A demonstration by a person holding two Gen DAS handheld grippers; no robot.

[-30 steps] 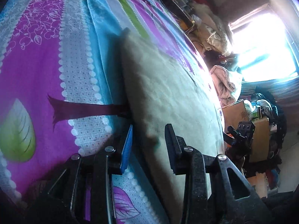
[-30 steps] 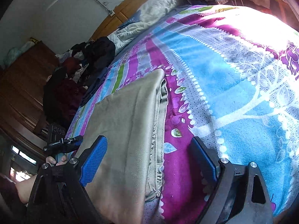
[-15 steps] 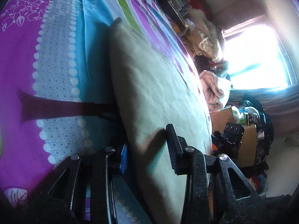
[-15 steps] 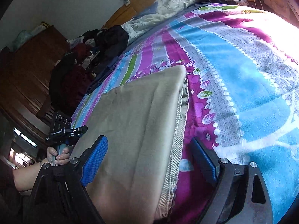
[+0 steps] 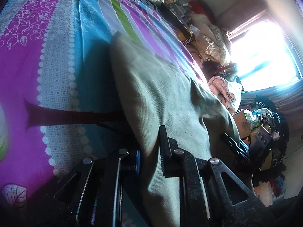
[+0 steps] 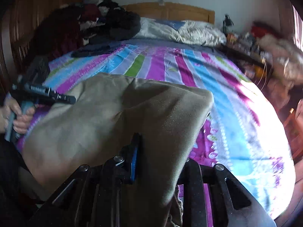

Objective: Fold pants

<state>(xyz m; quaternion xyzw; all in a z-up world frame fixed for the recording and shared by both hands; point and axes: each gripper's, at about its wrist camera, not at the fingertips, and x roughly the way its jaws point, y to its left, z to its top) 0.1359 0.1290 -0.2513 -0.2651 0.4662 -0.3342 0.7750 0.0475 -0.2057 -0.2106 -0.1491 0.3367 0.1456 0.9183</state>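
Right wrist: both claws pinch pants point(image 6: 121, 117) edge above bedsheet point(image 6: 236, 124).

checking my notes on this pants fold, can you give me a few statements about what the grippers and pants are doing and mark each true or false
1. The right gripper has the beige pants clamped between its fingers. True.
2. The left gripper is open and clear of the cloth. False: its fingers are closed on an edge of the pants.
3. The pants lie flat and smooth on the bedspread. False: the near part is raised and creased between the two grippers.
4. A pile of dark clothes sits near the headboard. True.
5. The bedspread is plain white. False: it has pink, blue, grey and green stripes.
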